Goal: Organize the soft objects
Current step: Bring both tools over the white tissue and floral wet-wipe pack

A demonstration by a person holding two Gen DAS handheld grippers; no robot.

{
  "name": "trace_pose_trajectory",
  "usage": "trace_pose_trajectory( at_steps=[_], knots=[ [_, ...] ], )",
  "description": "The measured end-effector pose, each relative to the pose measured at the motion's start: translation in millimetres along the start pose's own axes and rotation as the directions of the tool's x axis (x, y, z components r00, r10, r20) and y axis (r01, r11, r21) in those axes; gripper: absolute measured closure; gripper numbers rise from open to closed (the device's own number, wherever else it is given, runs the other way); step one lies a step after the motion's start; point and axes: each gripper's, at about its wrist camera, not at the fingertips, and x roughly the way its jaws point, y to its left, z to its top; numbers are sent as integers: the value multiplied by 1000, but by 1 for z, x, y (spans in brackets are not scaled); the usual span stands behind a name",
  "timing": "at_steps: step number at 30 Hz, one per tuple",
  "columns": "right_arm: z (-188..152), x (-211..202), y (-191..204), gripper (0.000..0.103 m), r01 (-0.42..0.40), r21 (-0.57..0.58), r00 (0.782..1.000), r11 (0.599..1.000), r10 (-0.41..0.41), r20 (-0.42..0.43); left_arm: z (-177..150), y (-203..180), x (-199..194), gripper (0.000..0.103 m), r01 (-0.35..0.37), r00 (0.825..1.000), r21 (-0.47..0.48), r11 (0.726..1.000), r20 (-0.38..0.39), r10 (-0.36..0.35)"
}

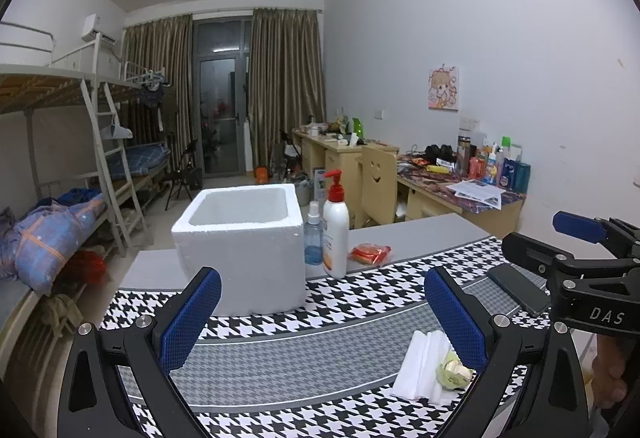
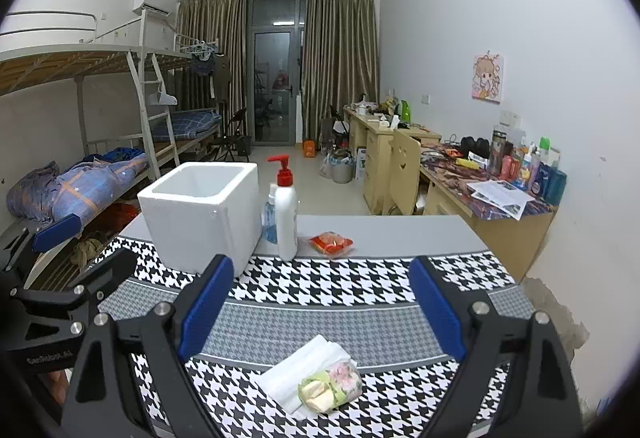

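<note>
Two hand-held grippers above a table spread with a houndstooth cloth (image 2: pixel 320 290). The left gripper (image 1: pixel 322 312) has its blue-padded jaws spread wide and grasps nothing. The right gripper (image 2: pixel 322 304) is likewise released, jaws apart and empty.

The soft objects lie near the cloth's front edge: a folded white tissue pack (image 2: pixel 296 368) with a small flowered packet (image 2: pixel 332 384) resting against its right end, the two touching. In the right wrist view both sit between and below the open fingers; in the left wrist view they lie just beside the right-hand finger, partly hidden by it.

Toward the table's far left corner stands an open white foam box (image 1: pixel 244 238), upright, its inside not visible. Just to its right are a small blue spray bottle (image 1: pixel 313 238) and a white pump bottle (image 1: pixel 335 234), close together. A red wrapped packet (image 1: pixel 370 253) lies near the far edge, right of the bottles. A dark phone (image 1: pixel 520 288) lies flat toward the right edge.
</note>
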Motion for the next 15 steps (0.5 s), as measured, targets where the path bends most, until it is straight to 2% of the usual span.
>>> trace_pose_trajectory(
  at_steps=[15],
  knots=[
    [-37,2,-12,11,46,35,999,998,-45,-25,-31,-15,7,1,24,999,-6,1000,-22,-24]
  ],
)
